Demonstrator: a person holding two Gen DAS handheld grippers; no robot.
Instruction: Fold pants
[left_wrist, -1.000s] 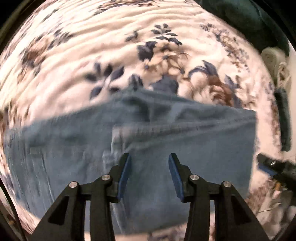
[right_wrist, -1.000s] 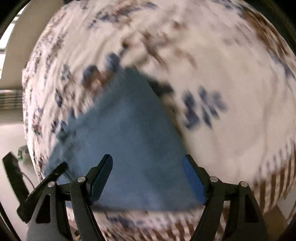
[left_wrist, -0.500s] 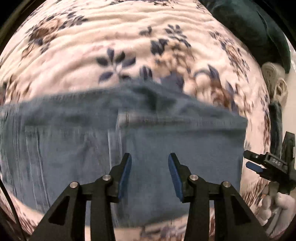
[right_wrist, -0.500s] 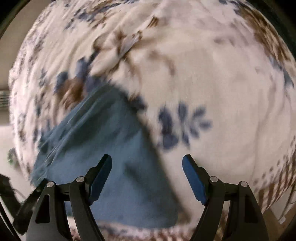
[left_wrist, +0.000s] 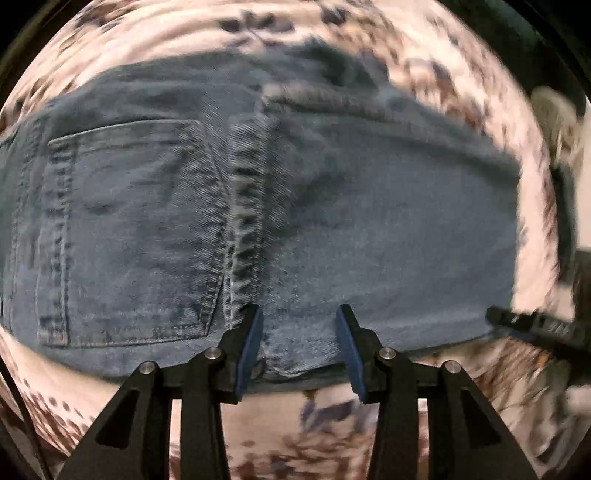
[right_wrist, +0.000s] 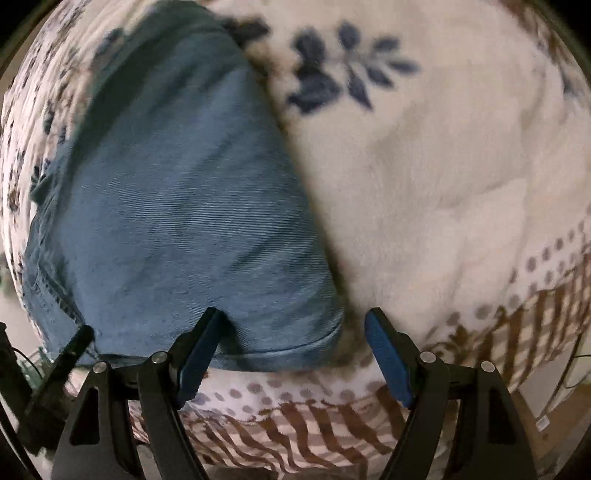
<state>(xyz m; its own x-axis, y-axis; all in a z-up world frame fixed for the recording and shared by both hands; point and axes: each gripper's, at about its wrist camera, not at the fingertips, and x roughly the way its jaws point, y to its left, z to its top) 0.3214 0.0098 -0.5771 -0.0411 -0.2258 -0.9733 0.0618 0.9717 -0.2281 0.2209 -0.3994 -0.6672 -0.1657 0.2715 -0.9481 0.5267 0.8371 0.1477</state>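
Left wrist view: my left tongs (left_wrist: 298, 341), spread with nothing between them, hang over the near hem of the folded pants (left_wrist: 258, 206) on the floral blanket (left_wrist: 332, 424). Right wrist view: my right tongs (right_wrist: 291, 349) gape wide, straddling the pants' (right_wrist: 177, 206) corner.

Faded blue denim pants (left_wrist: 332, 206), cream blanket (right_wrist: 424, 177) with navy and brown flowers
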